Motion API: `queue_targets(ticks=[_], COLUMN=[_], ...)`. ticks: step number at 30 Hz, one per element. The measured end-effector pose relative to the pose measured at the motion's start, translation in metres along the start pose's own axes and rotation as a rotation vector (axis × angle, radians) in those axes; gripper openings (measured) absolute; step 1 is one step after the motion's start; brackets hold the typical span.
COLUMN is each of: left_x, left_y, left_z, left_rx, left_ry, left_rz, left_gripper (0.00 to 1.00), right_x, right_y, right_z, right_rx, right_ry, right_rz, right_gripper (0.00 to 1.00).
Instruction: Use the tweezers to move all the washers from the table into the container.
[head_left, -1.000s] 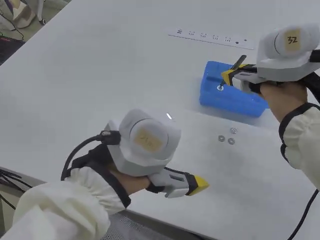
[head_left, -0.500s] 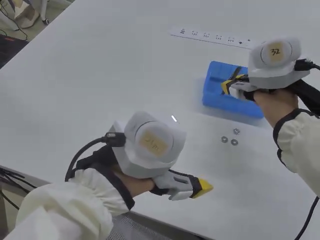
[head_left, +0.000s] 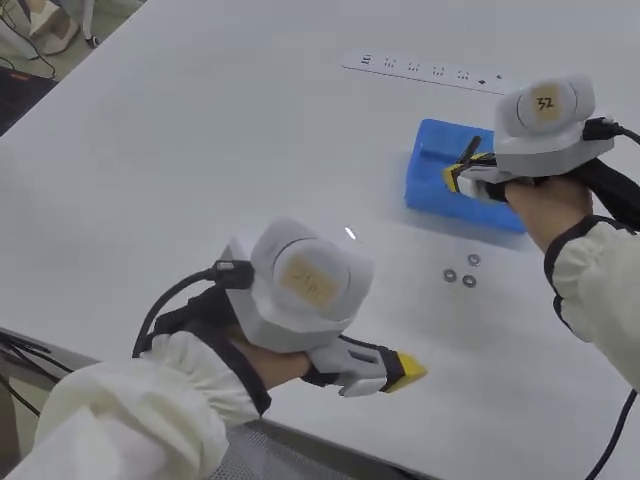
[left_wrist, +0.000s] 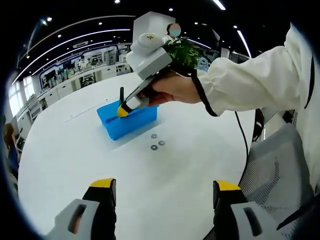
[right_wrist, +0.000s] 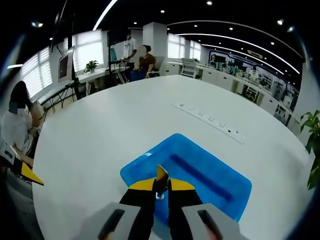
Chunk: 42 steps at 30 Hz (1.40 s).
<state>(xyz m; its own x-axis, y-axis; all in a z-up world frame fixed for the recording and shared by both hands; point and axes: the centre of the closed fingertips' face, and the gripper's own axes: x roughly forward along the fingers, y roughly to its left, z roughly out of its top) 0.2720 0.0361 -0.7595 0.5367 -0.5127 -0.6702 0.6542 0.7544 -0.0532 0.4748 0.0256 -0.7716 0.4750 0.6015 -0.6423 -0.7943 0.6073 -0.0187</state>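
Three small metal washers (head_left: 462, 275) lie close together on the white table (head_left: 200, 150), in front of the blue container (head_left: 437, 168). My right gripper (head_left: 452, 178) hovers over the container's near side, shut on black tweezers (head_left: 469, 150) that stick up past its yellow tips. In the right gripper view the tweezers (right_wrist: 161, 174) stand between the shut jaws above the container (right_wrist: 205, 175). My left gripper (head_left: 405, 372) is open near the table's front edge with nothing in it. From the left gripper view, the washers (left_wrist: 156, 143) lie ahead, with the container (left_wrist: 127, 120) and the right gripper (left_wrist: 121, 111) beyond them.
A white power strip (head_left: 430, 72) lies on the table behind the container. The table's front edge (head_left: 330, 450) runs just below my left hand. People sit at desks far beyond the table in the right gripper view.
My right gripper has shifted a little over the container and the tweezers now point more upward. The washer seen at their tip a second ago is gone from there. The left gripper has stayed put.
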Motion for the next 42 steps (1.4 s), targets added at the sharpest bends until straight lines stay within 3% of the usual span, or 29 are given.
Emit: queue_targets(ticks=[7,12,18,22,29,35,42], left_x=[-0.001,-0.001,-0.001,-0.002,-0.003,-0.007,-0.008], left_y=[0.0,0.0,-0.003,-0.003,-0.004,0.005,0.005], left_z=[0.003,0.005,0.008,0.009,0.008,0.012,0.012], left_rx=[-0.002,-0.035,-0.04,-0.04,-0.039,-0.071,-0.065], left_ry=[-0.008,-0.015,-0.019,-0.026,-0.024,-0.05,-0.047], left_rz=[-0.001,0.002,0.001,0.003,0.005,0.049,0.048], left_gripper=[0.81,0.83,0.85,0.84,0.84,0.85,0.84], right_x=[-0.022,-0.049,-0.068,-0.071,-0.077,-0.078,-0.078], right_y=[-0.002,0.004,0.015,0.018,0.039,0.058,0.065], right_z=[0.018,0.031,0.03,0.02,-0.001,-0.022,-0.039], right_rx=[0.047,0.024,-0.017,-0.05,-0.021,0.012,0.019], right_ry=[-0.07,-0.122,-0.158,-0.144,-0.117,-0.08,-0.042], right_rz=[0.006,0.008,0.022,0.017,0.049,0.091,0.105], right_gripper=[0.05,0.05,0.04,0.04,0.04,0.04,0.04])
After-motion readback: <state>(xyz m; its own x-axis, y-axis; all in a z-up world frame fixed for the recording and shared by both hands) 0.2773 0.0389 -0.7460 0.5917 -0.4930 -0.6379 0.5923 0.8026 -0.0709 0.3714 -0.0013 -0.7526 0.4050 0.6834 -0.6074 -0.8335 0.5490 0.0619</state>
